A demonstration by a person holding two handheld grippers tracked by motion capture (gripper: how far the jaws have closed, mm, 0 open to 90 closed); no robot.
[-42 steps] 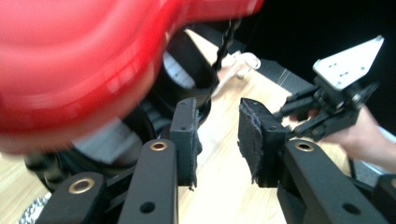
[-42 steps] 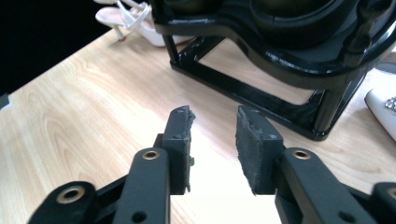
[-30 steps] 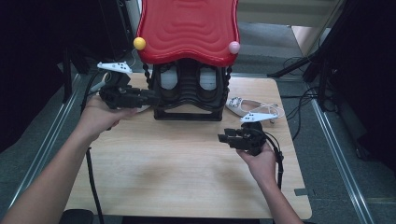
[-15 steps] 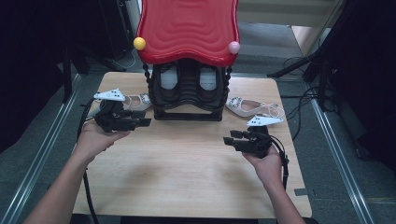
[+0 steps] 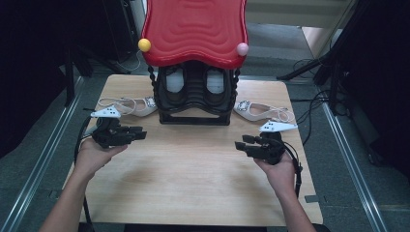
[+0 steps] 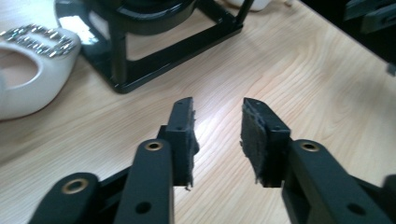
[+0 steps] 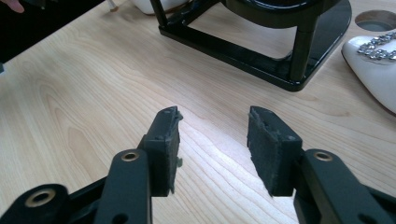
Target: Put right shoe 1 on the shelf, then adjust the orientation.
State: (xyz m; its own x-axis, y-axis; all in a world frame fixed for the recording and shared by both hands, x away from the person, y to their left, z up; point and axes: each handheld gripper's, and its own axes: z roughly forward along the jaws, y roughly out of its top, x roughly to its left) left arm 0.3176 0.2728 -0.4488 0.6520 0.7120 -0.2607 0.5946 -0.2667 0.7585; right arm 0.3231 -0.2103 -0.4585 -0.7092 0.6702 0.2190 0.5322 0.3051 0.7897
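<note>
Shoes [image 5: 129, 105] lengthwise sideways, toes toward rack [image 5: 196, 94]

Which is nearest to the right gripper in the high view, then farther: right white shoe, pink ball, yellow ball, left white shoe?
From the right gripper:
1. Right white shoe, just behind it, right of the black rack.
2. Pink ball, on the red top's right corner.
3. Left white shoe and yellow ball: too close to call.
</note>
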